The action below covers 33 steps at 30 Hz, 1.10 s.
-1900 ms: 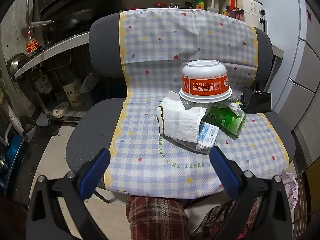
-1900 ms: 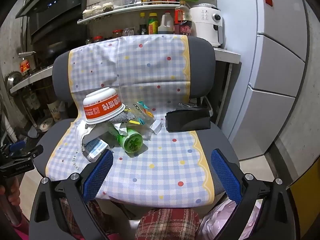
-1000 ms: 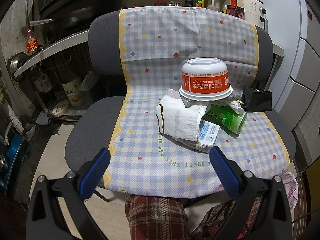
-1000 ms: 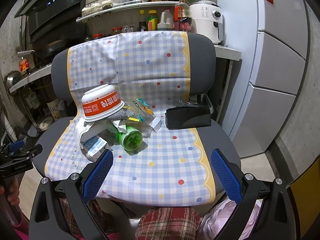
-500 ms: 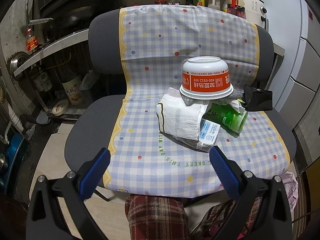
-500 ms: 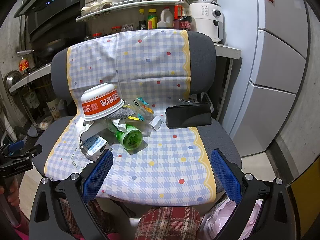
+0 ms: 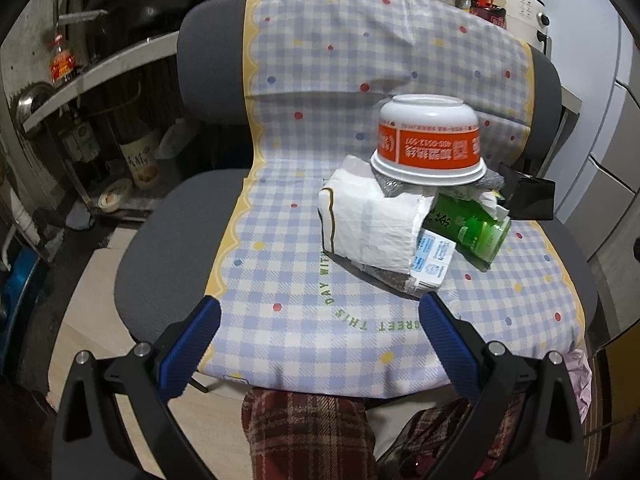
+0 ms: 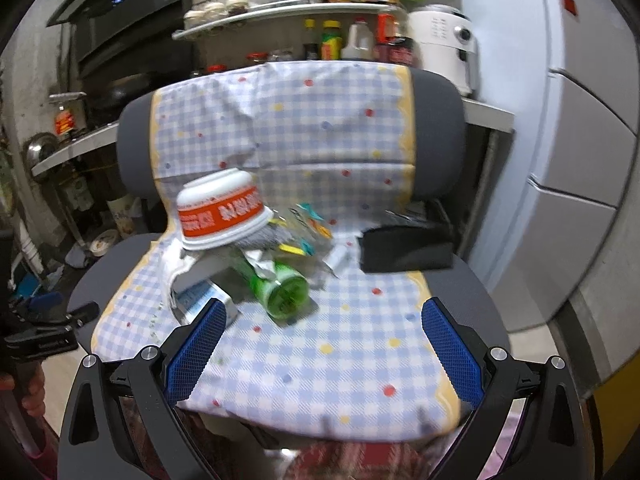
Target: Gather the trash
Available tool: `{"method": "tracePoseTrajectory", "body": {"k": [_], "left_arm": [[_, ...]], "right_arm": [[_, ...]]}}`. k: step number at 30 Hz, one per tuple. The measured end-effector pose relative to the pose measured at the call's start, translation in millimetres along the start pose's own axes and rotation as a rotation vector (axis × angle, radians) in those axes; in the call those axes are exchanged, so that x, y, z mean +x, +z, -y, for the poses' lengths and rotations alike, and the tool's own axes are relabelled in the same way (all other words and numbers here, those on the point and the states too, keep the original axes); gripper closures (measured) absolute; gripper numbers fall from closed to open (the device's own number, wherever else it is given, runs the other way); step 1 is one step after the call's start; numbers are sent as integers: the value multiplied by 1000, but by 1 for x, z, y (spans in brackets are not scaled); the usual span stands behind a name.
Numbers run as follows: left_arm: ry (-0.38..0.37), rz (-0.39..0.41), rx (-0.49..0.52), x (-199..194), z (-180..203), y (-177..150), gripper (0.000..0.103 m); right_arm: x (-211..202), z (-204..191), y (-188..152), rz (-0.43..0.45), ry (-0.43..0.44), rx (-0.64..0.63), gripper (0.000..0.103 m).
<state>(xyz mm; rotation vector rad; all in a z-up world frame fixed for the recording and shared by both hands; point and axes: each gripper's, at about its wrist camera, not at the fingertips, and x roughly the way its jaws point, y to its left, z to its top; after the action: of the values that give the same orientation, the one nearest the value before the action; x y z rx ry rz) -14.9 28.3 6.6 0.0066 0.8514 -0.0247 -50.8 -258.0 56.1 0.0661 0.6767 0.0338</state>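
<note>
Trash lies in one pile on the seat of the chair (image 7: pixel 168 240), toward its far right part, on the checked cloth (image 7: pixel 304 312). An upturned noodle bowl (image 7: pixel 428 146) sits on top, tilted, and rests on a white paper bag (image 7: pixel 368 224) and a grey wrapper; a green bottle (image 8: pixel 278 286) lies on its side under it with the base toward the near edge, and a small blue-and-white carton (image 7: pixel 432 260) sticks out from the bag. Small colourful wrappers (image 8: pixel 308 228) are behind, and a black pouch (image 8: pixel 404 250) lies just right of the pile; I cannot tell if it is trash. The left gripper (image 7: pixel 316 332) and the right gripper (image 8: pixel 320 332) both hover near the front edge, jaws wide apart, with nothing between them. The bowl looks light and thin-walled, so probably it will crush or slip; taking it at the rim seems best. The bottle is round and smooth, and may roll, so a hold across its body is safer. The bag is soft and should be pinched at a fold.
</note>
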Motion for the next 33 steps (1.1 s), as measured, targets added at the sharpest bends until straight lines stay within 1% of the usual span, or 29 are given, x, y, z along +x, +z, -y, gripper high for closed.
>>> {"method": "tracePoseTrajectory", "body": {"k": [1,2,4,5,8,10,12,13,15,18,22,25,28,33], "left_arm": [[12,2,1,3,-1,0,7],[22,5,4,6,-2,1,7],[45,-4,9,15,-5,4,7],[56,-12,8,19,-7,7,7],[67,-2,2,26,-13,17,7],[66,12,2,30,-16,25,7],[60,14,-4,33,-18,31,7],[37,13,-13,35,-20,35,7],[7,15,-23,38,-22,41,7],[11,12,-22,43,-21,49,7],[11,13,-34,52,-23,58,7],[22,17,-42,56,-23,63,7],[23,14,-40,58,-22,63,7],[16,4,-26,58,-16,58,7]], "right_arm": [[7,-3,2,-17,1,-24,6],[13,-9,6,5,3,-48,6],[28,-18,14,-4,34,-76,6],[36,-23,18,-9,35,-100,6],[60,-43,31,25,14,-180,6],[71,-55,41,62,18,-200,7],[90,-66,55,61,30,-213,7],[97,-70,60,52,39,-221,7],[111,-79,76,72,52,-219,9],[132,-92,98,97,48,-224,11],[160,-101,117,87,40,-221,12],[173,-103,122,71,29,-202,12],[179,-94,120,36,10,-187,12],[159,-69,101,4,-31,-182,12]]}}
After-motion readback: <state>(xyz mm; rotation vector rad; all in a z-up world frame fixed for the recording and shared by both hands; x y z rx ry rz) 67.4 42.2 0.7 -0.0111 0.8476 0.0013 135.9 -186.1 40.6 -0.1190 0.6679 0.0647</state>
